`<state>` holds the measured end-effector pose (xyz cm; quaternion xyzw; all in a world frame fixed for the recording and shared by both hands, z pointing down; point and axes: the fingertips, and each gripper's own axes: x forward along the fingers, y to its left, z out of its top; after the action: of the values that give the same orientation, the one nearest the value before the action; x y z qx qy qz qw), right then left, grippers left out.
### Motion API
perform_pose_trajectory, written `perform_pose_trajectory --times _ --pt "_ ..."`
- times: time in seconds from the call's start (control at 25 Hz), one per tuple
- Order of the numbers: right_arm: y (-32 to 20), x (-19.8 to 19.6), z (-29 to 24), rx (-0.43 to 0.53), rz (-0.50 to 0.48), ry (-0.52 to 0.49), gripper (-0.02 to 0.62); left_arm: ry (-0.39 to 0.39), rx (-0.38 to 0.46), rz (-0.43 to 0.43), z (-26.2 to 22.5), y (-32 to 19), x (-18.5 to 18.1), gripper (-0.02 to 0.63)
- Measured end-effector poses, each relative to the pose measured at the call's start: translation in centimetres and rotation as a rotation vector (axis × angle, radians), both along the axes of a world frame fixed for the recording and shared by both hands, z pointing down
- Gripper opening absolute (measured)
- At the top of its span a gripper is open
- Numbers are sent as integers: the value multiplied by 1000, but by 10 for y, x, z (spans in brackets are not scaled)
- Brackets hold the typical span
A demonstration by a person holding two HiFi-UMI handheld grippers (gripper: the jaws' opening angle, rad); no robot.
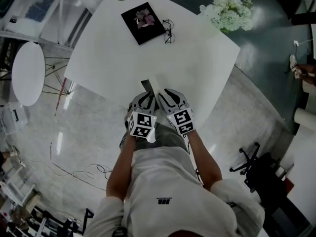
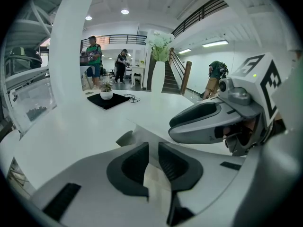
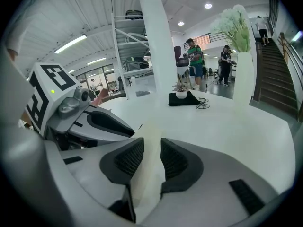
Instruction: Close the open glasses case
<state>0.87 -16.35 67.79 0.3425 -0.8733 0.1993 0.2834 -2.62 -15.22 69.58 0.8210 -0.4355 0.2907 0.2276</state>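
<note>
Both sit side by side at the near edge of the white counter: left gripper and right gripper, each clamped on a thin panel of the cream-white folding glasses case. The paired pinch likely keeps the flap square for folding over. Dark grey lining shows just past the tips, so the case is not yet shut. Far side: black square mat with a small pot plant, wire-framed spectacles just beside it, and a white flower bunch by the far corner.
</note>
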Motion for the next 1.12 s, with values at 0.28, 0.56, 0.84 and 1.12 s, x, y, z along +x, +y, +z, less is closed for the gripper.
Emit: perform_pose_trajectory --times 0.28,0.56,0.84,1.12 --pt "3 -6 3 -1 -9 0 114 -4 -7 -8 4 3 -7 78" --pt "6 -13 1 -8 -19 -2 114 -11 -17 -16 7 6 -14 78" --pt "8 -21 -2 -18 -25 -2 114 -17 -24 -24 11 10 -20 78" --pt "11 -24 2 -12 -38 5 114 -19 -35 -33 16 12 -25 78"
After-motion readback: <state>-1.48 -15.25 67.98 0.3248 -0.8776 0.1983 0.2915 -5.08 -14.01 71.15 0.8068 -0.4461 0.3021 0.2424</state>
